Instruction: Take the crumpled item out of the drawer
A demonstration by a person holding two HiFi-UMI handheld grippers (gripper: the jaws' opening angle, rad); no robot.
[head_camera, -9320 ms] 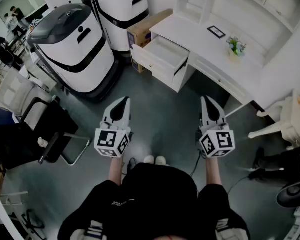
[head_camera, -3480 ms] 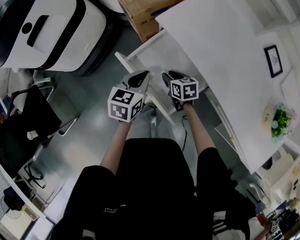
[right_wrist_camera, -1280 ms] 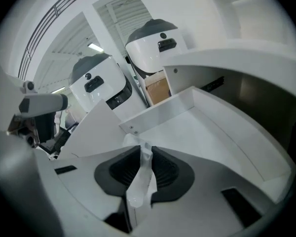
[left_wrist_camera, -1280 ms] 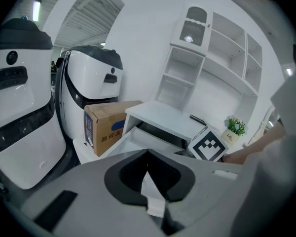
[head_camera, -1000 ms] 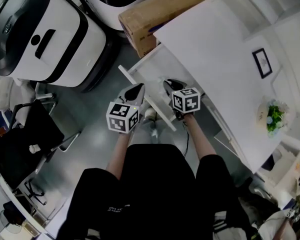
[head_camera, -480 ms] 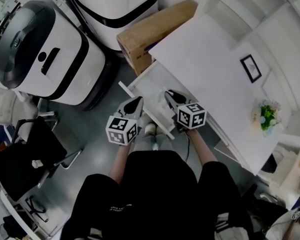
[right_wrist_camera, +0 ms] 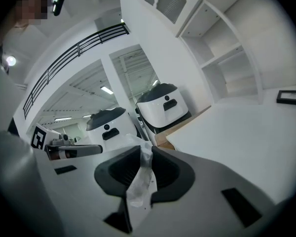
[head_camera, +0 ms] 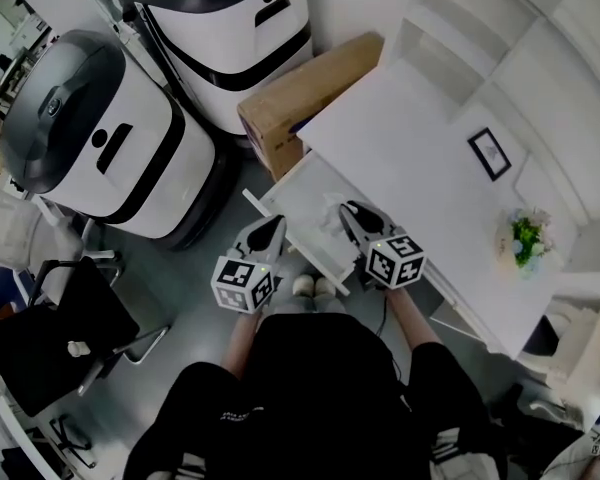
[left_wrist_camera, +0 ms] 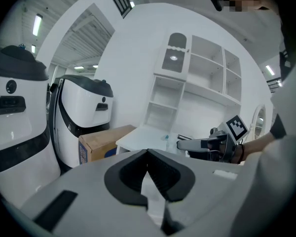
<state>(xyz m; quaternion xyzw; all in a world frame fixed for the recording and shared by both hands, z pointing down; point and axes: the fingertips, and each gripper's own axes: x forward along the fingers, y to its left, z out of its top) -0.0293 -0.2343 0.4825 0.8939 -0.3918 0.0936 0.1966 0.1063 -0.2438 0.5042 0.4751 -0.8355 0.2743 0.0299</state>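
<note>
Right gripper (head_camera: 349, 209) is clamped on the crumpled white sheet (right_wrist_camera: 142, 180) — it's pinched between the pads and hung tail-down over the open drawer (head_camera: 302, 182). Left gripper (head_camera: 276, 224) is closed on nothing, parked just beside the drawer front — so the lift-out is probably best left to the right.

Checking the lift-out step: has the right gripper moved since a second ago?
Yes. The right gripper, shut on the crumpled item, has risen, lifting up out of the open drawer under the desk.
</note>
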